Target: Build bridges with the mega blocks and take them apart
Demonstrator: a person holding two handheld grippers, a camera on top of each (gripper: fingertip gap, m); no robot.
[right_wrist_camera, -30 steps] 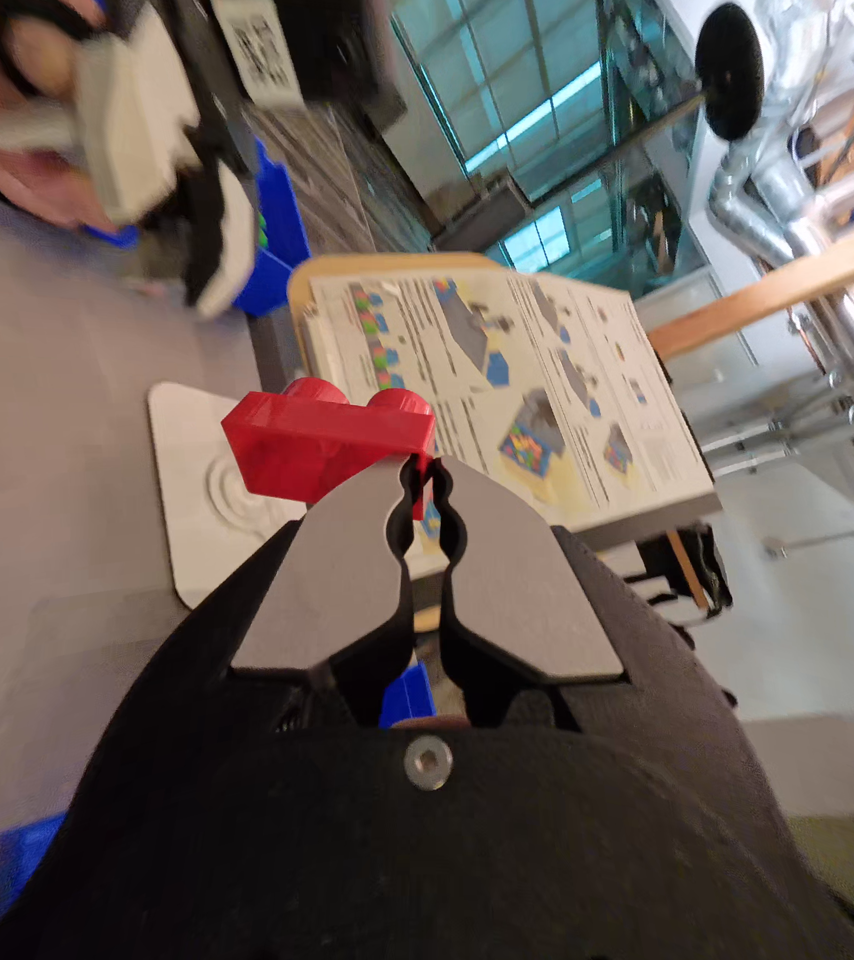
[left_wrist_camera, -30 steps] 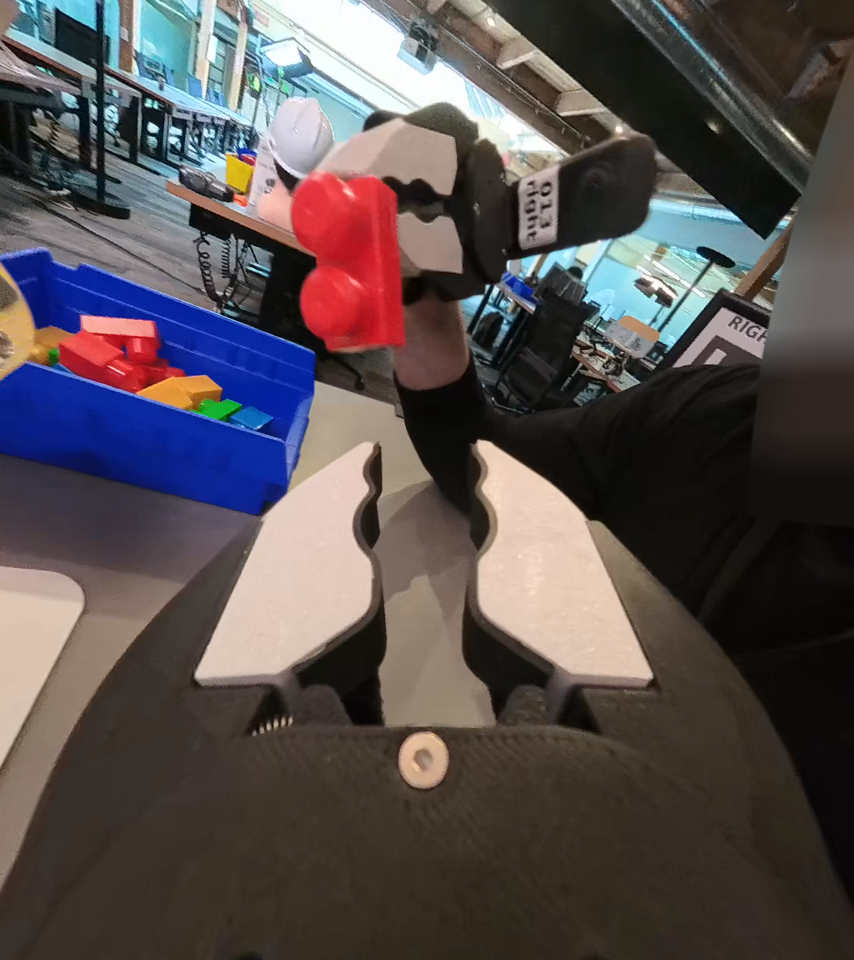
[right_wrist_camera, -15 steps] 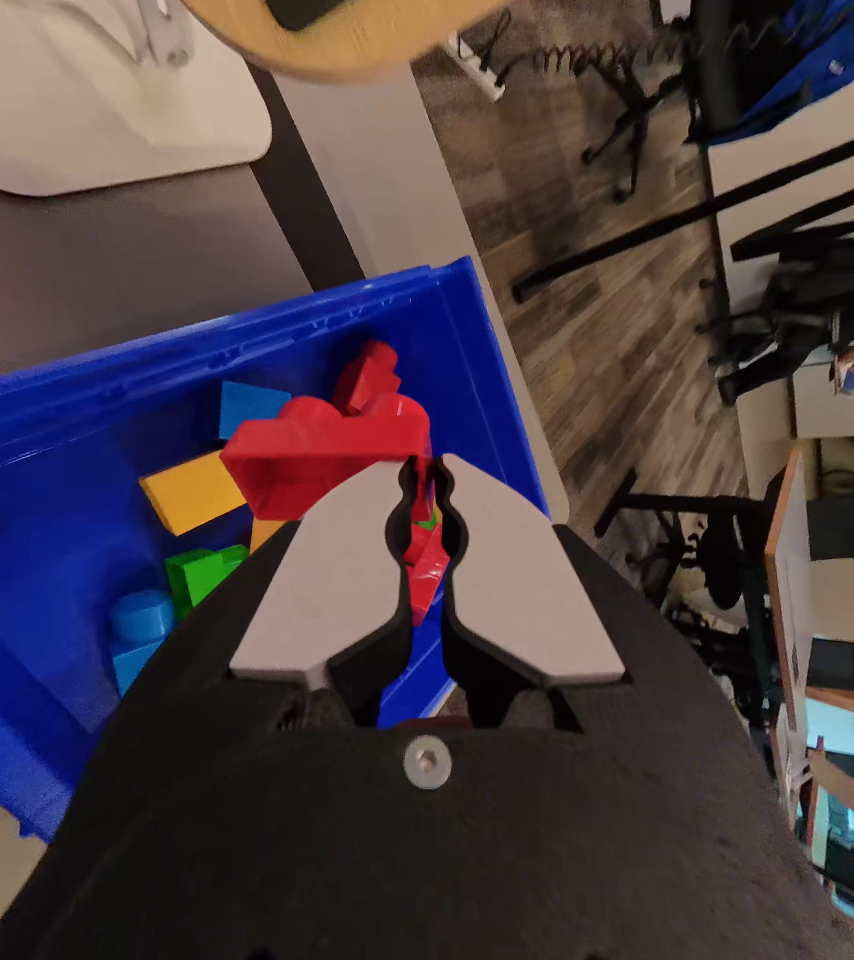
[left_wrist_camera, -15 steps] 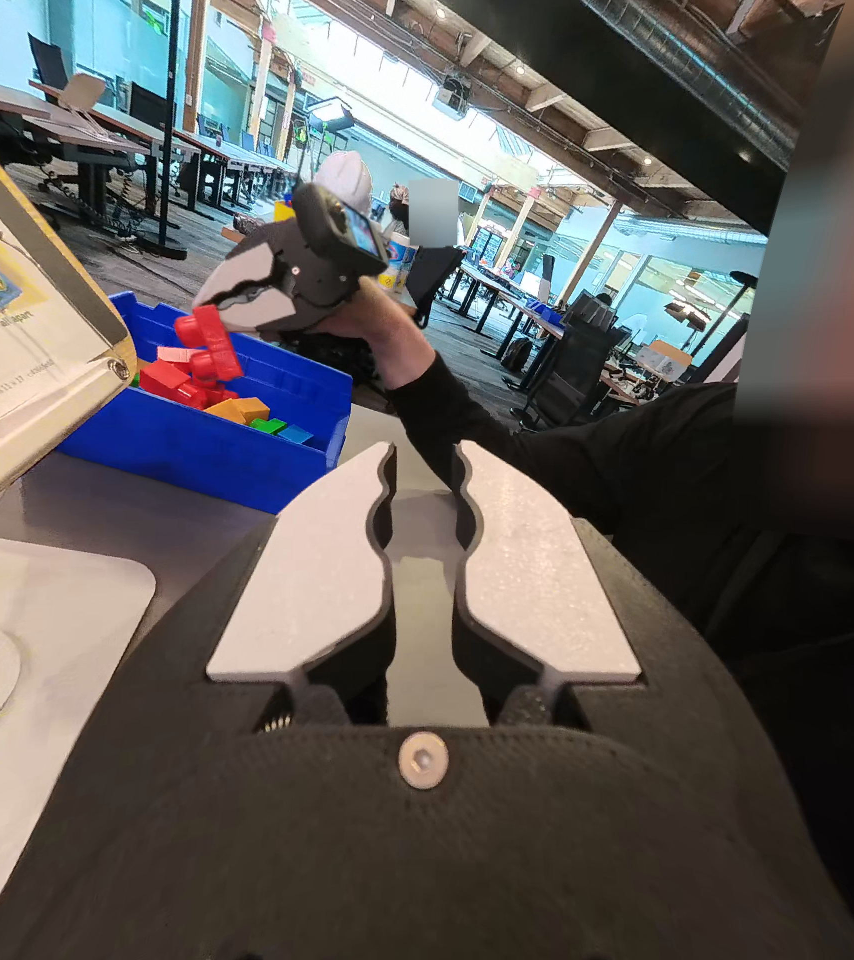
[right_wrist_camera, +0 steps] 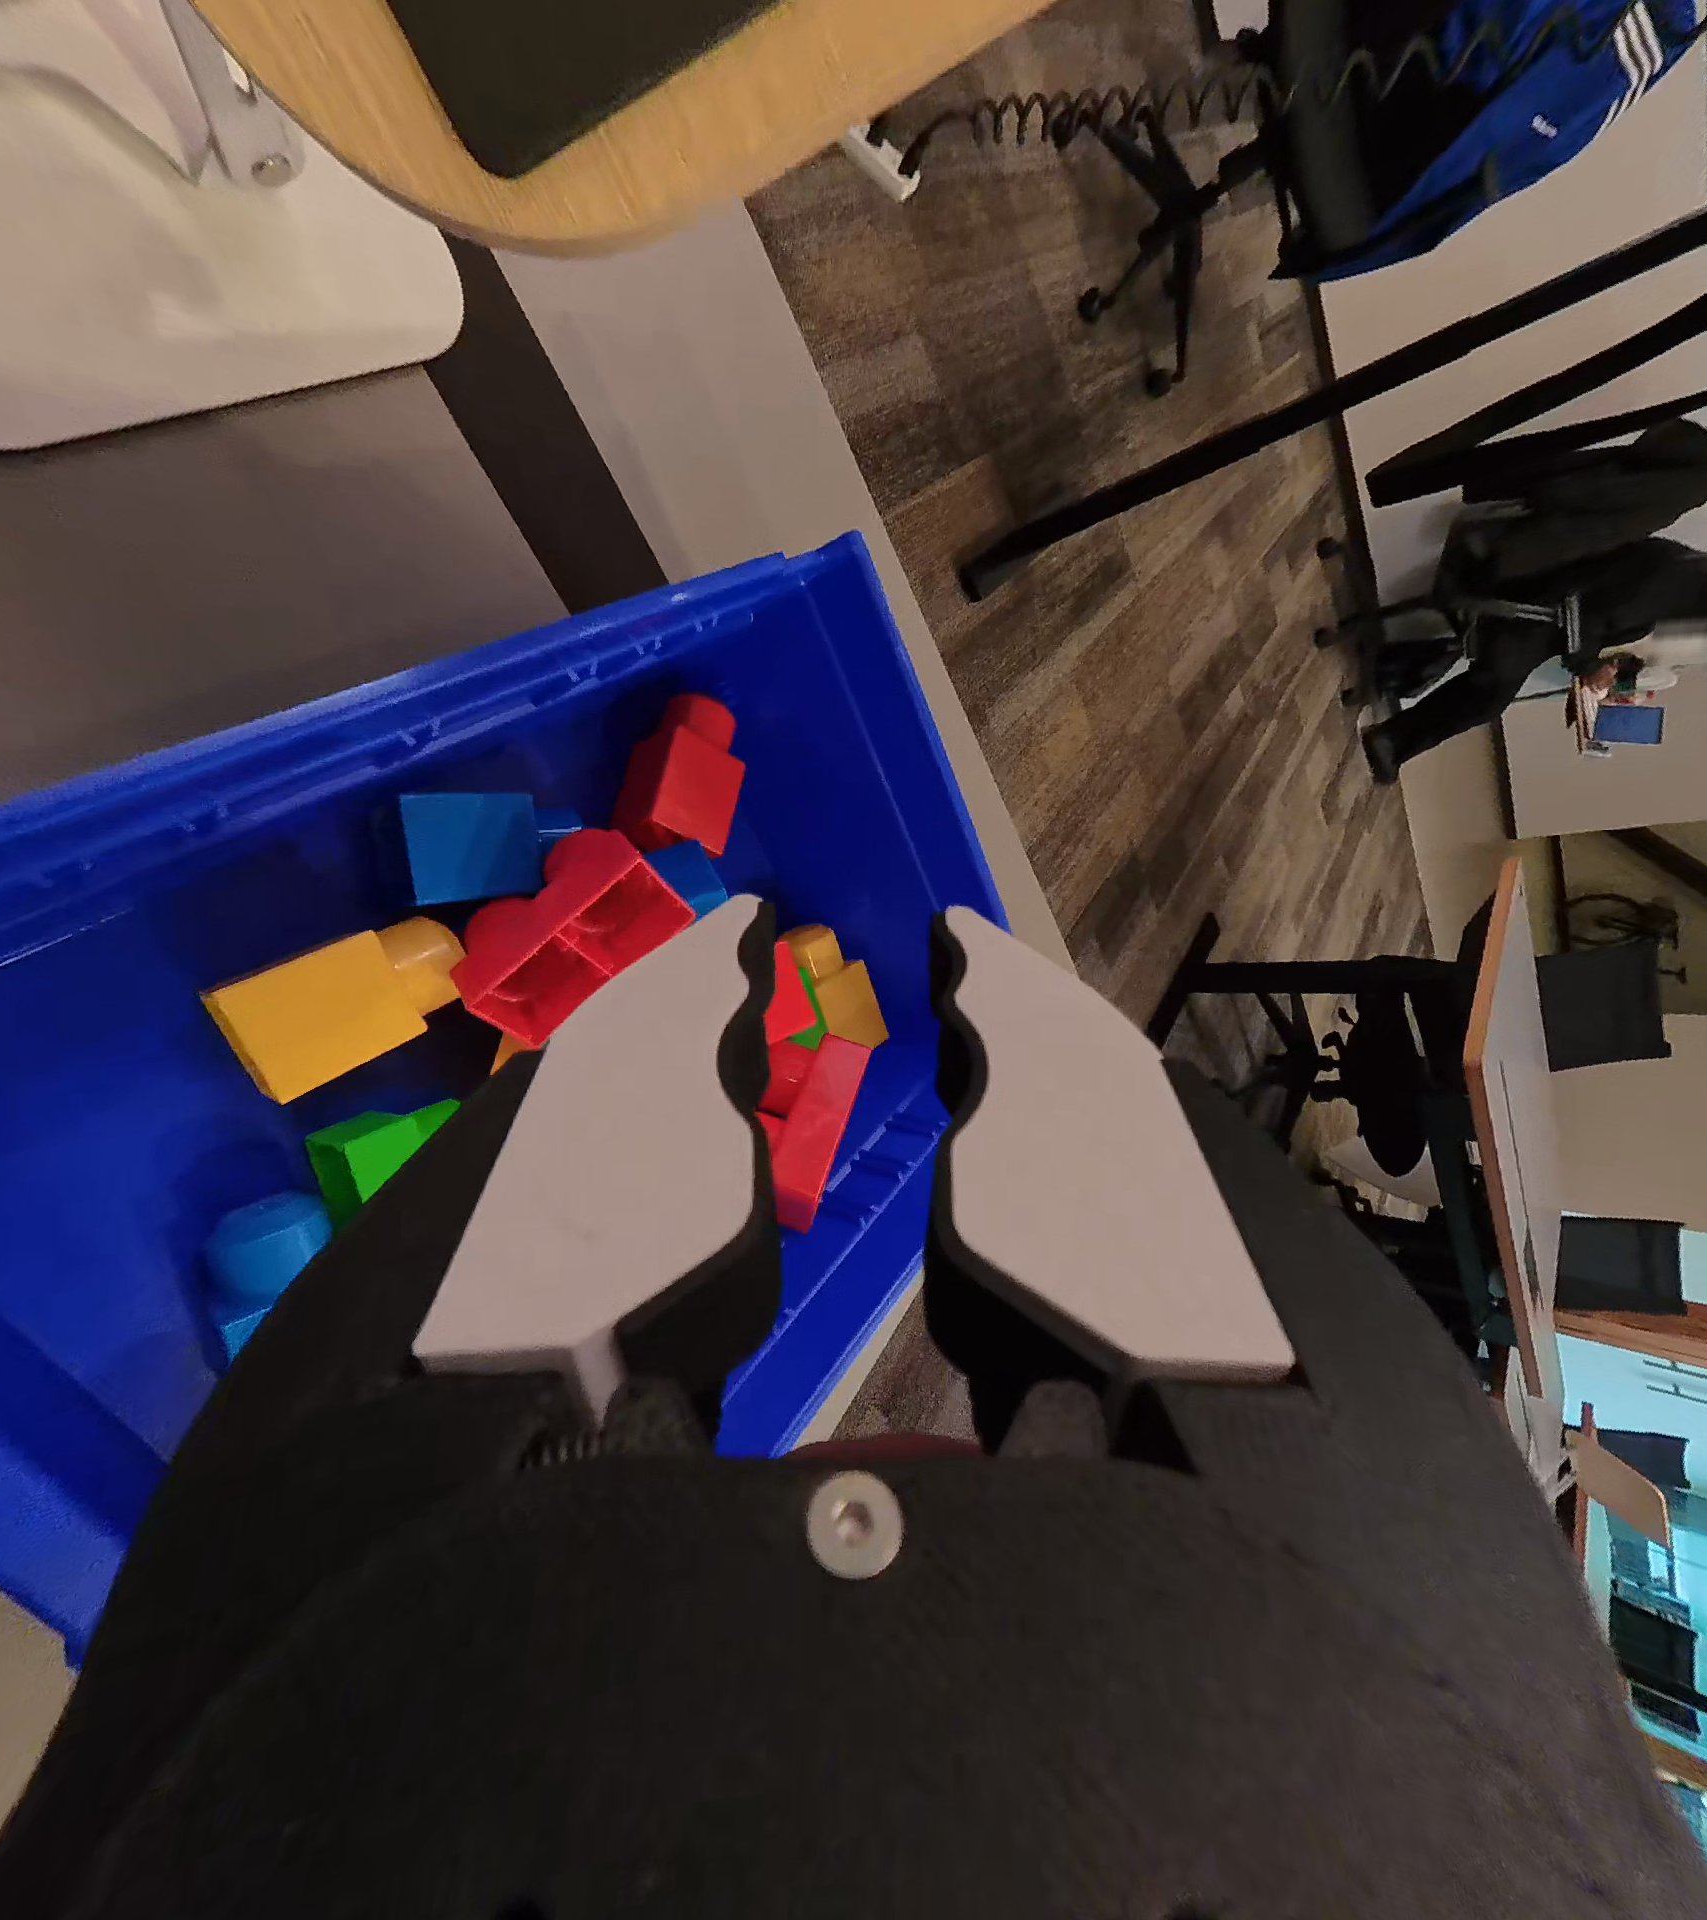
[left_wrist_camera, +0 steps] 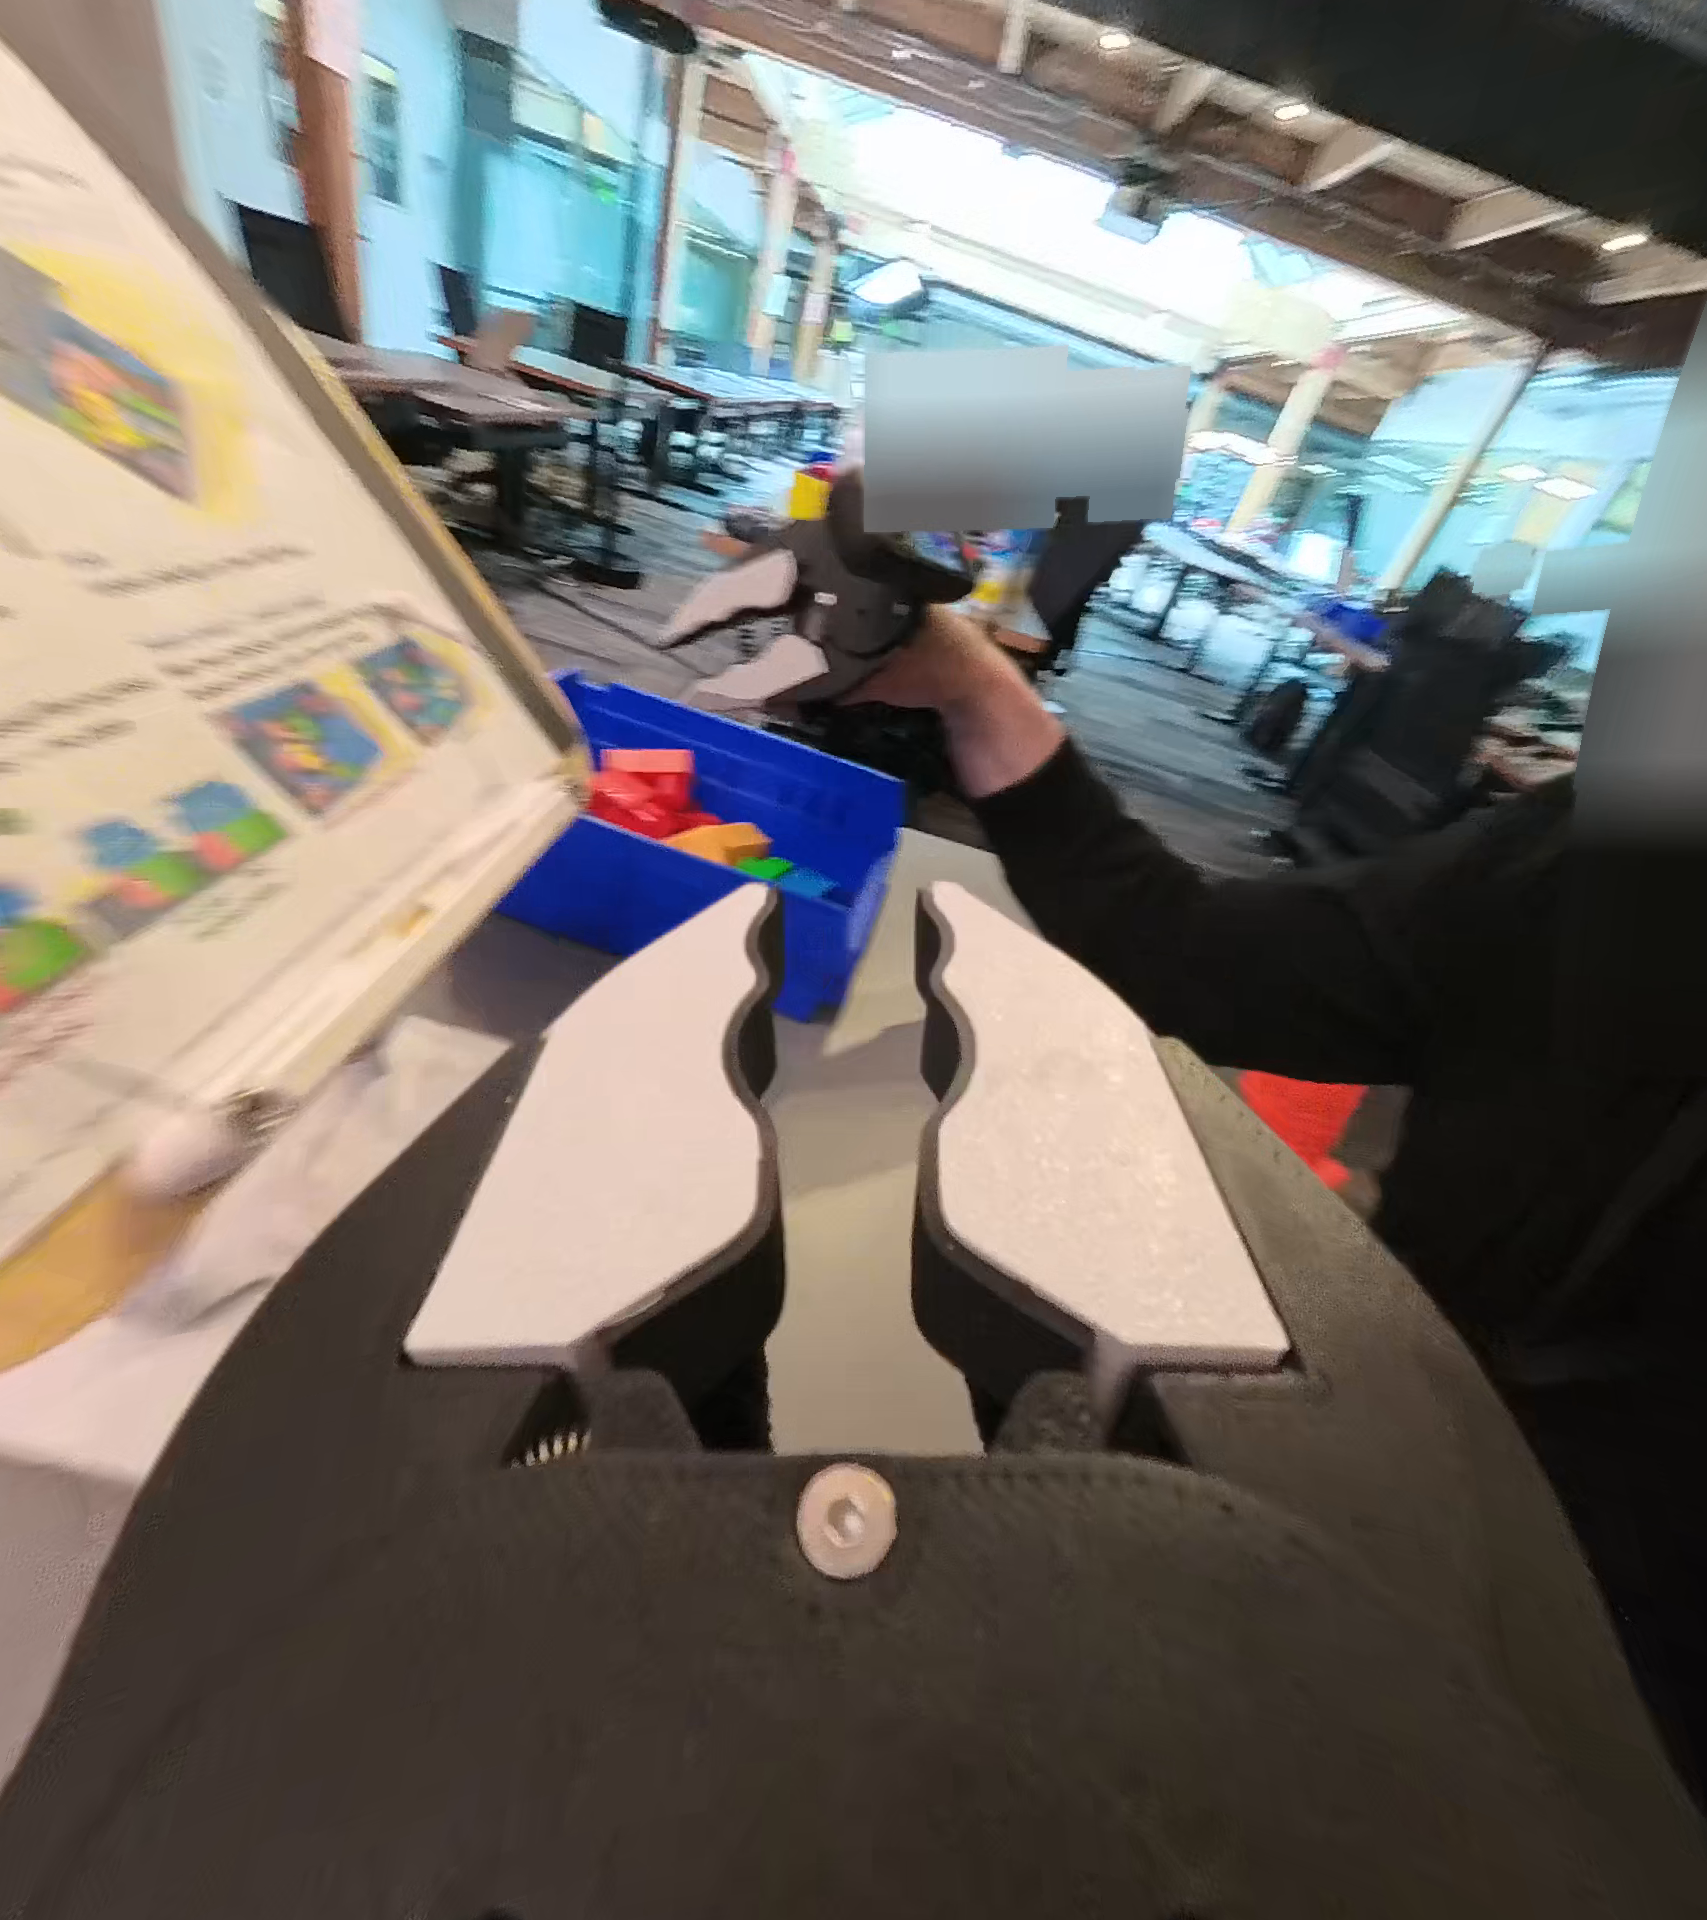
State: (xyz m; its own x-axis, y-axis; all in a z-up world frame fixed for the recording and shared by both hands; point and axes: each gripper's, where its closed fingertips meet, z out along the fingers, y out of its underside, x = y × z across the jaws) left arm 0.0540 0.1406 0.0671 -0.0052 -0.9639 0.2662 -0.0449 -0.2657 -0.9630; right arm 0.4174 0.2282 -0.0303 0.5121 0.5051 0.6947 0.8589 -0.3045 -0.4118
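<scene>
Where it lies tipped in the blue bin (right_wrist_camera: 153, 790), red block (right_wrist_camera: 574, 940), hollow underside facing up.

The instruction board (left_wrist_camera: 153, 623) is blurred and cut off left.

A big picture board (left_wrist_camera: 205, 623) leans beside the blue bin (left_wrist_camera: 620, 894). Its white stand (right_wrist_camera: 153, 281) sits on the grey table (right_wrist_camera: 205, 561) near that bin. Black chairs (right_wrist_camera: 1576, 582) stand far behind the bin.

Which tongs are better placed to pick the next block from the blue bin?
Right tongs: open, directly over the blue plastic bin. Left tongs, also open, sit back over the grey table.
</scene>
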